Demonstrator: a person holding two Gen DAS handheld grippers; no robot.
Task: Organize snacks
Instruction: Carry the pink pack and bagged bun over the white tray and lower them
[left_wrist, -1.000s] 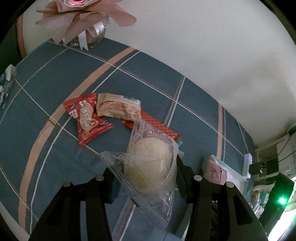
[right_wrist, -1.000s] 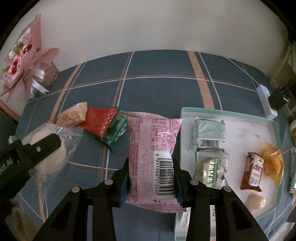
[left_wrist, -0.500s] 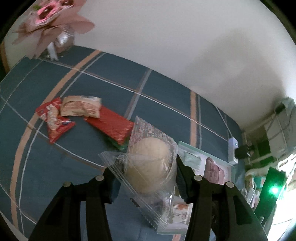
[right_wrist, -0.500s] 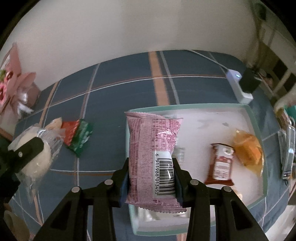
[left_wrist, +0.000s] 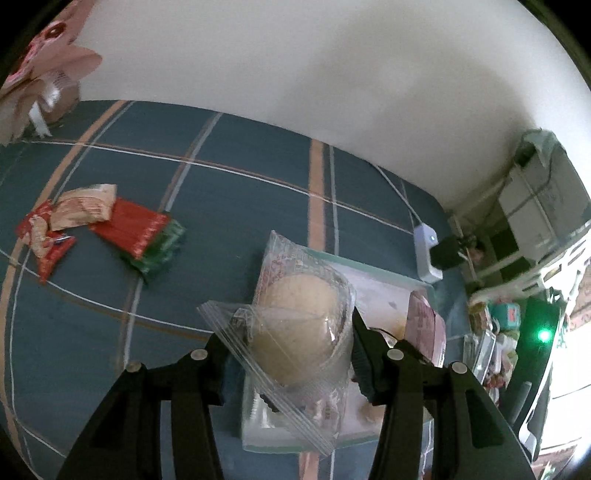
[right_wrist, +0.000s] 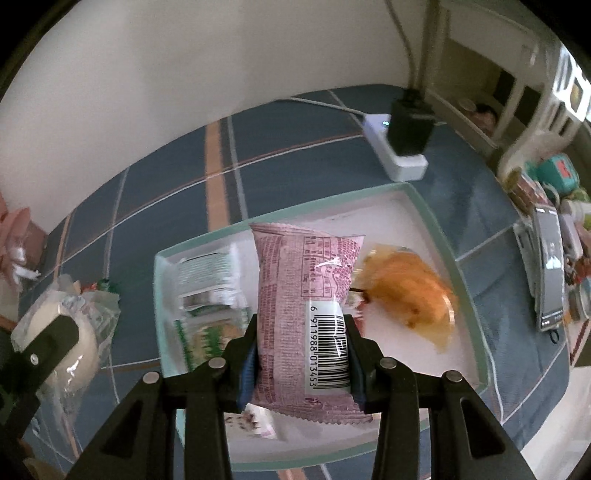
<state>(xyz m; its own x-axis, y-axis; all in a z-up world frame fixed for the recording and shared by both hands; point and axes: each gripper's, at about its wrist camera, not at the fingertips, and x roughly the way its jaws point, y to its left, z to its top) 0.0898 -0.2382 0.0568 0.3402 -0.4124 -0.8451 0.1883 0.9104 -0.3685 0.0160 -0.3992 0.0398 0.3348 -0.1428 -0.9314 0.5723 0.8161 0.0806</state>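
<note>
Both grippers have travelled from the loose snacks to the tray. Left gripper: clamped on bagged bun. Right gripper: clamped on pink packet. Step: carrying. Next, likely: lower, release inside tray, on bare floor.

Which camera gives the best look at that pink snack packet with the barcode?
The right wrist view. There the pink packet fills the centre, clamped in the right gripper, barcode and print facing the camera, above the tray. The left wrist view shows only its edge behind the bun.
</note>
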